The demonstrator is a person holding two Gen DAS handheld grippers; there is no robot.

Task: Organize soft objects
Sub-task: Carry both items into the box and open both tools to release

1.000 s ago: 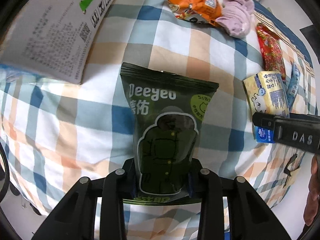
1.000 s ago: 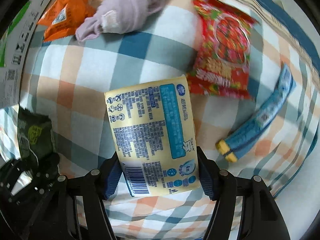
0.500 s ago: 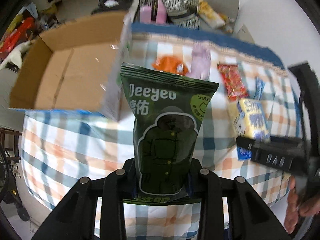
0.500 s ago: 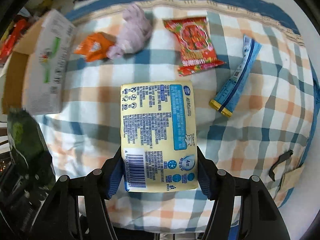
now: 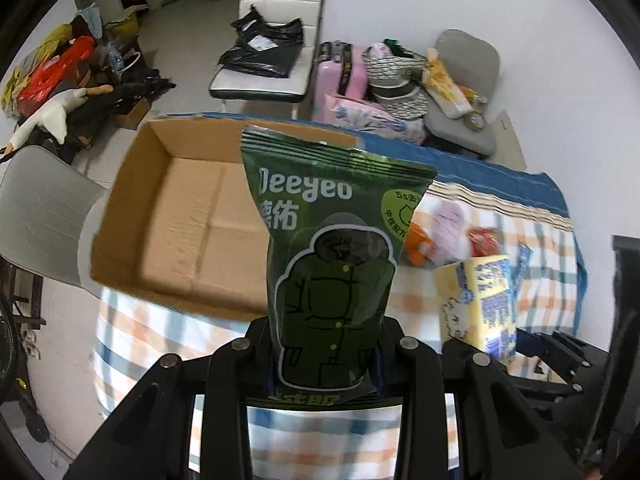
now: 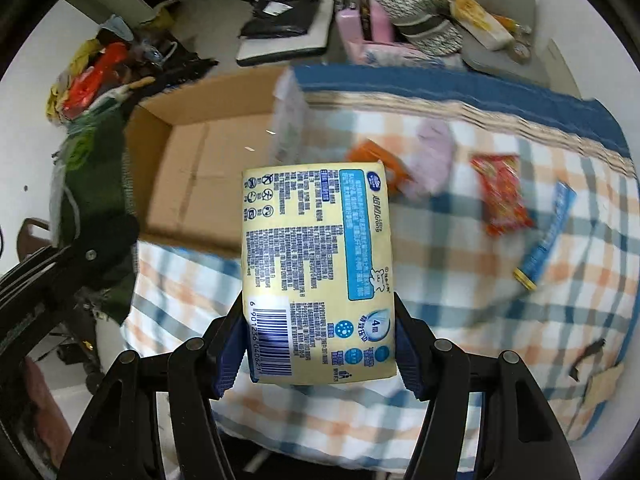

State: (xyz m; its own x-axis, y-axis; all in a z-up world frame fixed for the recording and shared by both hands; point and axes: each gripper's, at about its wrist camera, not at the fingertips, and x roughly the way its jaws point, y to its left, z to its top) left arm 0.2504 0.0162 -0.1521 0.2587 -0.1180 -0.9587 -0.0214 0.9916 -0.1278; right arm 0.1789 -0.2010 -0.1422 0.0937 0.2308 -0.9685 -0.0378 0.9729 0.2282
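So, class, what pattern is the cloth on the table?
A check of blue, orange and white on the cloth, clearest in the right wrist view.

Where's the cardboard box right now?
The cardboard box sits open at the left end of the checked tablecloth, just behind the green packet in the left wrist view, left of the orange packet.

A white chair (image 5: 276, 32) bearing black bags (image 5: 262, 46) stood beyond the table; a pink suitcase (image 5: 340, 72) stood beside it, a goose toy (image 5: 52, 114) lay on the floor.
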